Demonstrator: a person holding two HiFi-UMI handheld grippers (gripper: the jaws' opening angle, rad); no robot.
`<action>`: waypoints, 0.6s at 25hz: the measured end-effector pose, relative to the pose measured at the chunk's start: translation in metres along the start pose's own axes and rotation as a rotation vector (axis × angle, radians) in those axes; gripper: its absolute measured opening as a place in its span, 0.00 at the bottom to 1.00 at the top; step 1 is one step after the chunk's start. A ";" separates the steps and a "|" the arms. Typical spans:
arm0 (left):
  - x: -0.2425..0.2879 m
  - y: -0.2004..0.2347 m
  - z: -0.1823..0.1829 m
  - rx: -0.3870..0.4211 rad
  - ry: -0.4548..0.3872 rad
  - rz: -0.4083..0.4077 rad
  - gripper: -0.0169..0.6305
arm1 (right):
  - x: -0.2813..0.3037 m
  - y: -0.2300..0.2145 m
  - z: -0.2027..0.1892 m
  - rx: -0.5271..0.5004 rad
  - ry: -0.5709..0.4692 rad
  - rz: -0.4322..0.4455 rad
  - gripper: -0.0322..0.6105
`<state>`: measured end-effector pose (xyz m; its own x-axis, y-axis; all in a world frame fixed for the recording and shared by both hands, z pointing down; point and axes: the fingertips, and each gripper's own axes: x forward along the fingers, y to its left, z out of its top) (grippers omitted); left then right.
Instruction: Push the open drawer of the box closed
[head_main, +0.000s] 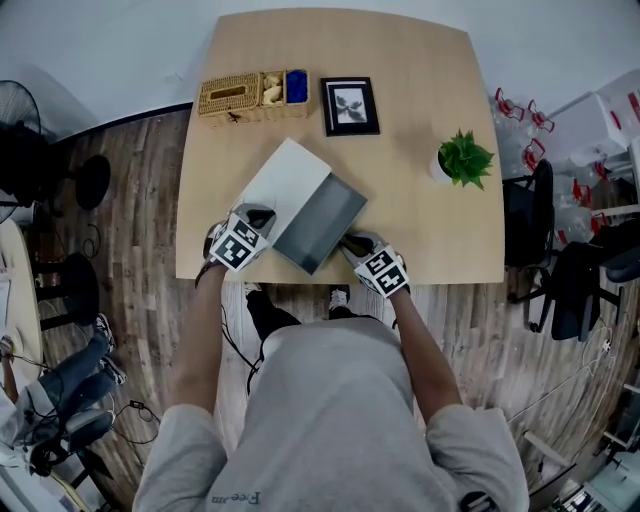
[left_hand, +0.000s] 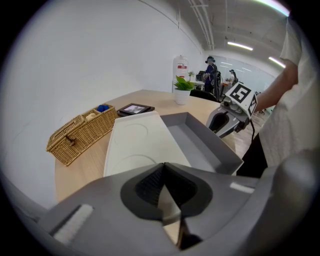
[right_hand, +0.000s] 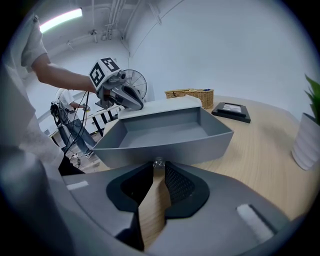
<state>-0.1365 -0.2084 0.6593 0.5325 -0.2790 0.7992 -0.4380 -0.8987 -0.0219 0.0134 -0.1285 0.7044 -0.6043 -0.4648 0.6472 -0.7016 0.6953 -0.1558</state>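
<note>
A white box (head_main: 290, 180) lies at an angle on the wooden table (head_main: 430, 240), and its grey drawer (head_main: 322, 220) is pulled out toward the front edge. It is empty in the right gripper view (right_hand: 160, 132). My left gripper (head_main: 262, 214) is shut, its tips at the box's near left corner (left_hand: 135, 145). At the middle of the drawer's front face, my right gripper (head_main: 350, 241) has its tips (right_hand: 158, 165) closed round a small metal knob (right_hand: 159, 161).
A wicker basket (head_main: 240, 97), a black picture frame (head_main: 350, 105) and a potted plant (head_main: 463, 158) stand toward the table's back and right. Both grippers sit right at the table's front edge. A fan (head_main: 20, 150) and chairs (head_main: 560, 270) flank the table.
</note>
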 end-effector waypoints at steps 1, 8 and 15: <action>0.000 0.000 0.000 0.001 0.000 0.000 0.11 | -0.001 0.001 0.001 0.007 -0.005 0.001 0.16; -0.001 0.003 0.003 0.018 -0.012 0.009 0.11 | 0.001 0.005 0.001 0.018 0.001 -0.004 0.16; -0.001 0.002 0.003 0.017 -0.016 0.010 0.11 | 0.001 0.004 0.009 0.018 -0.015 -0.004 0.16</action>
<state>-0.1356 -0.2109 0.6562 0.5395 -0.2931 0.7893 -0.4313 -0.9013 -0.0400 0.0067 -0.1314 0.6979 -0.6072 -0.4759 0.6363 -0.7104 0.6838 -0.1665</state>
